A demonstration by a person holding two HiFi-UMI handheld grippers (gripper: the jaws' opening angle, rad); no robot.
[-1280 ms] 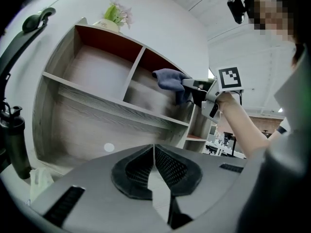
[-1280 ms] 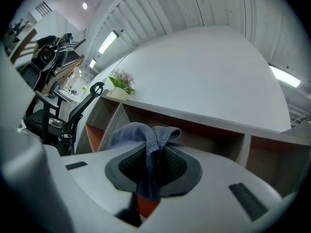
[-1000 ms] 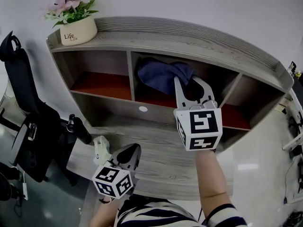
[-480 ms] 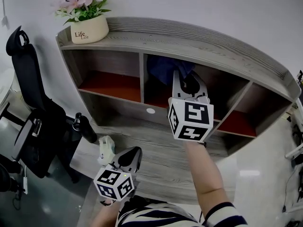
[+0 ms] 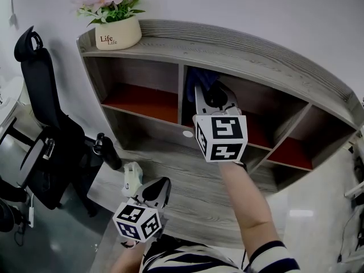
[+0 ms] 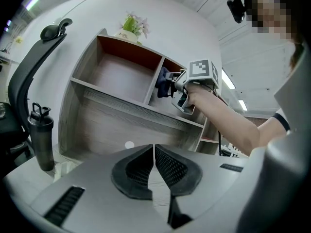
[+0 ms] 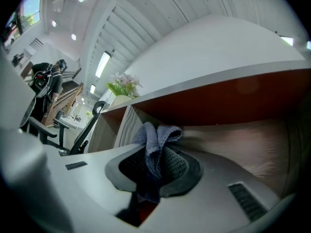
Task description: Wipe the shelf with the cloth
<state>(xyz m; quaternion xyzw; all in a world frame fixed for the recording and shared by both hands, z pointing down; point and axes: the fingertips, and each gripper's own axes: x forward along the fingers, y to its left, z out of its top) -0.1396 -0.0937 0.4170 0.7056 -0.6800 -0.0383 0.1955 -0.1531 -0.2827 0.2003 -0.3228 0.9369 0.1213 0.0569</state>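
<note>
A grey wooden shelf unit with red-floored compartments stands against the wall. My right gripper reaches into the middle compartment, shut on a dark blue cloth that sits against the left divider. In the right gripper view the cloth is bunched between the two pads and folds over their tips. My left gripper hangs low over the desk in front of the shelf, jaws shut with nothing between them; its pads touch in the left gripper view.
A cream flower pot stands on the shelf top at the left. A black office chair and a dark bottle are to the left of the desk. A small white object lies near the left gripper.
My right gripper has dragged the cloth leftward across the middle compartment, up to its left divider. The cloth now looks smaller and more hidden. The left gripper has stayed put.
</note>
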